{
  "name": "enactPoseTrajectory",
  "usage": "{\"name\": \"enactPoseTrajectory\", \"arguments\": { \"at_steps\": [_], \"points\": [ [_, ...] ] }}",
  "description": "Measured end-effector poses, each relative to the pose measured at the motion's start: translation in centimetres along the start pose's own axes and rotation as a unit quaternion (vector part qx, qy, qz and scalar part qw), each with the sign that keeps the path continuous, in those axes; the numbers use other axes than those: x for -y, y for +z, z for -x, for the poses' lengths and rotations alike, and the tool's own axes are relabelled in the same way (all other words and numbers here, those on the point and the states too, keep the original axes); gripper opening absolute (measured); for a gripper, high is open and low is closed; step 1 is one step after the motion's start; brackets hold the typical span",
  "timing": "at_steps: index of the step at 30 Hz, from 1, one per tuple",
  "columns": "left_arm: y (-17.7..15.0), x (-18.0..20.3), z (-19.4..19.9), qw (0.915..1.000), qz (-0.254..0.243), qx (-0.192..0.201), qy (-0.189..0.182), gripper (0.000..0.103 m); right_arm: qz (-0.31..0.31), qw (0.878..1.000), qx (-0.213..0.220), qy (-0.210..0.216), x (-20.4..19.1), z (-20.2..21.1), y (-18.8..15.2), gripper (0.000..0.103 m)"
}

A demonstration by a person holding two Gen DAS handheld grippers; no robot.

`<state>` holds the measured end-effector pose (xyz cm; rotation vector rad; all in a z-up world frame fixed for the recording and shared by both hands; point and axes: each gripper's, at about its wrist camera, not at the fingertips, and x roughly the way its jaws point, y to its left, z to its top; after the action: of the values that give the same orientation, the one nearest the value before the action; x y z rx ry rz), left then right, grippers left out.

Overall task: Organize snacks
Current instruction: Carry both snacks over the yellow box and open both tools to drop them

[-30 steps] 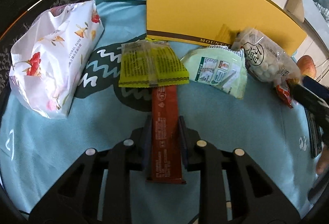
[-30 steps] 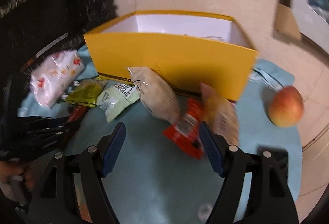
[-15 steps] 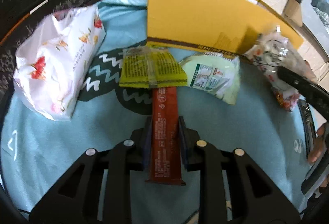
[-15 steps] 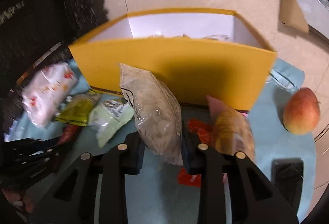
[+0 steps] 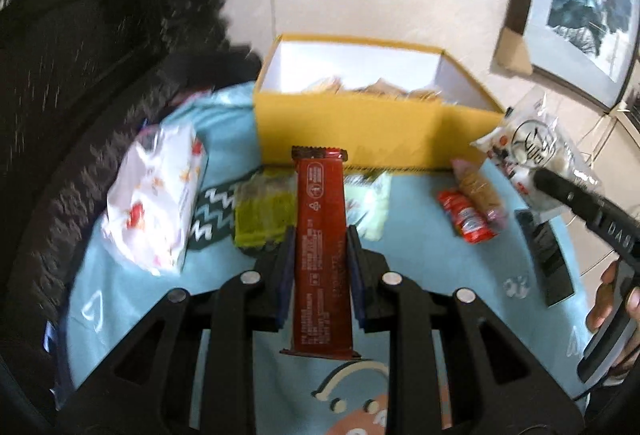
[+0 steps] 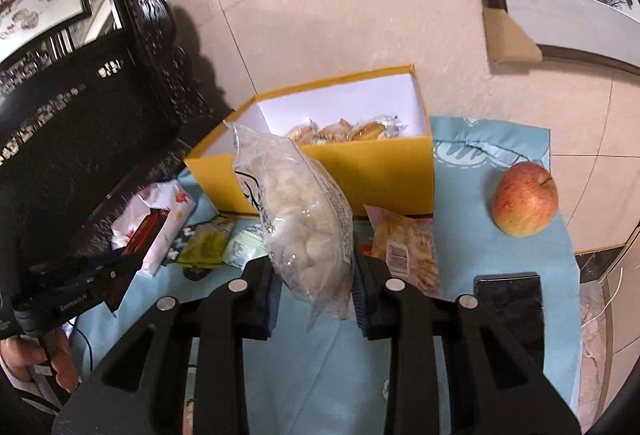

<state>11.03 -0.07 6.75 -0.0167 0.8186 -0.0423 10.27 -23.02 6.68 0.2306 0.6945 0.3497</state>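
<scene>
Transport is the step I judge to be in hand: both my grippers carry a snack above the blue cloth [image 5: 120, 299], with the yellow box [image 5: 360, 131] ahead and open at the top. My left gripper [image 5: 320, 255] pinches a red snack bar [image 5: 322, 235] across its width, pads pressed on its 2 long edges. The bar's long axis runs along my fingers, its crimped far end pointing at the box's near wall and its near end hanging past the pads toward me. My right gripper [image 6: 314, 275] is clamped on a clear bag of white puffs [image 6: 300, 211], which stands tilted, its long axis rising away from me and leaning left, top seal toward the box's left corner.

Next, I think, each load must clear the near wall before I let go, so it needs more height and a forward reach. Some wrapped snacks already lie inside. A yellow-green packet [image 5: 262, 211], a pale green packet [image 5: 372, 205] and a floral pack [image 5: 156, 195] wait on the cloth.
</scene>
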Motion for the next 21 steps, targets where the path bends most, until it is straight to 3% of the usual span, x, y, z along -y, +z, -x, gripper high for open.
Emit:
{"name": "enactPoseTrajectory", "arguments": {
  "at_steps": [6,12,19,21],
  "points": [
    [6.0,2.3,0.5,0.9993,-0.024,0.022,-0.019,0.024,-0.007,0.999,0.045,0.002,0.4,1.6,3.4,0.030],
    [12.0,3.6,-2.7,0.9987,-0.033,0.035,-0.018,0.024,0.000,0.997,0.067,-0.038,1.0,-2.0,7.9,0.030],
    [14.0,4.6,-8.6,0.9987,-0.045,0.013,-0.021,0.024,0.052,0.995,0.043,-0.072,1.2,-7.6,9.6,0.031],
    [14.3,4.8,-10.7,0.9989,-0.034,-0.002,-0.031,0.028,0.071,0.993,0.040,-0.091,0.9,-9.0,9.6,0.033]
  ]
}}
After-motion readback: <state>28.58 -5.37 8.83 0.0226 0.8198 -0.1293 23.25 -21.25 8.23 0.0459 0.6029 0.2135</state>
